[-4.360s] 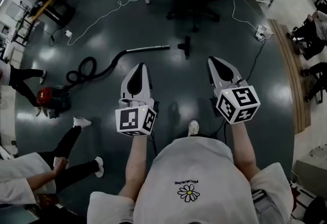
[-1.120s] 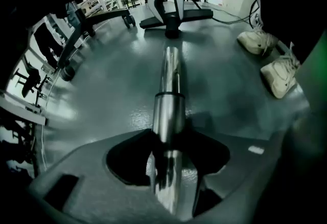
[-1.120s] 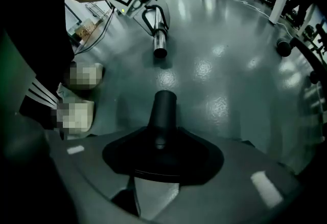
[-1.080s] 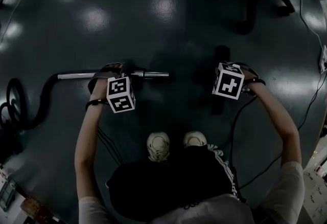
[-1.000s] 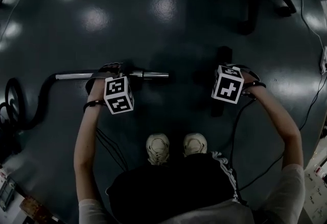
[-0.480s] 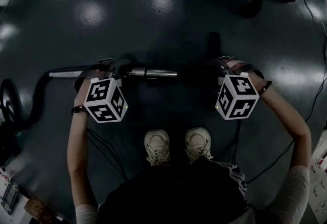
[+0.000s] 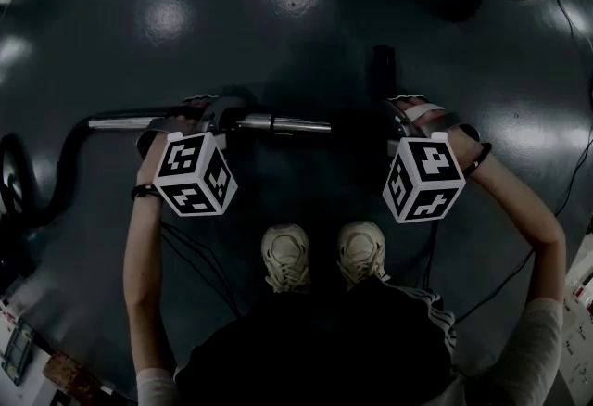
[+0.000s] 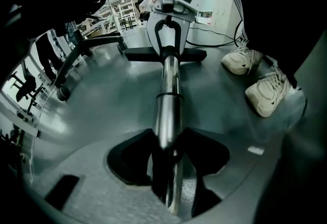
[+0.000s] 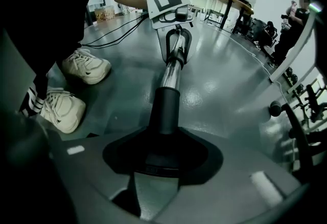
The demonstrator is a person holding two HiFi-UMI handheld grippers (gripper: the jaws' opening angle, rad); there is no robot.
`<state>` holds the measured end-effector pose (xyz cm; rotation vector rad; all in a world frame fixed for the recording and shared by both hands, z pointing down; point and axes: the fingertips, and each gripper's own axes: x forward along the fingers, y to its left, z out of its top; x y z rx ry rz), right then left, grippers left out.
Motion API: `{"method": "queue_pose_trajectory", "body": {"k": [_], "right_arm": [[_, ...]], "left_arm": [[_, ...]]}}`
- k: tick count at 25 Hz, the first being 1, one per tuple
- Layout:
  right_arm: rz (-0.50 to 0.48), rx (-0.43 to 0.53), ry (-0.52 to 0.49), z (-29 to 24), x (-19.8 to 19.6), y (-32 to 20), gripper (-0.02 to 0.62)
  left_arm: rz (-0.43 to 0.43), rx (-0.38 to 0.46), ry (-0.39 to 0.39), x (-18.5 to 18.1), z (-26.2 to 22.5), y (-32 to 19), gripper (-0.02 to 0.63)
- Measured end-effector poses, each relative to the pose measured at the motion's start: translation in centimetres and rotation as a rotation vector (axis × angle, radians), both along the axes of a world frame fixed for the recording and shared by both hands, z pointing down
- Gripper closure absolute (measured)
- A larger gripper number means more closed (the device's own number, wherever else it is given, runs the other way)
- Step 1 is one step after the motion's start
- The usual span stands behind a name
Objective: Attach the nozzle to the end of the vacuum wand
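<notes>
Left claw (image 8: 166, 149) clamped on wand (image 8: 169, 100), right claw (image 9: 163, 151) on nozzle (image 9: 166, 108) neck; tip faces neck, open floor (image 7: 296, 15) around.

wand (image 8: 168, 95): shiny metal | nozzle (image 9: 163, 110): matt black plastic | floor (image 7: 278, 24): glossy

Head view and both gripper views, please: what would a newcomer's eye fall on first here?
Two marker cubes stand out white against the dark floor, one on each gripper. The left hand-held gripper clamps the chrome vacuum wand and the right hand-held gripper clamps the black nozzle, the two lined up end to end. A pair of white sneakers sits below, between them.
</notes>
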<state>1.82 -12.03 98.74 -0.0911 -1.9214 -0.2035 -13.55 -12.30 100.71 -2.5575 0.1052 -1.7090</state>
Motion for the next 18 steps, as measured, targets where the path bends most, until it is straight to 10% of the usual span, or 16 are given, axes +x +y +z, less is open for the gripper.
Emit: {"method": "queue_pose_trajectory", "body": {"k": [18], "right_arm": [[0.047,-0.013,-0.033,-0.5,-2.2,0.1,0.408]], "left_arm": [[-0.041,-0.011,0.04,1.8,0.2,-0.4,0.402]]}}
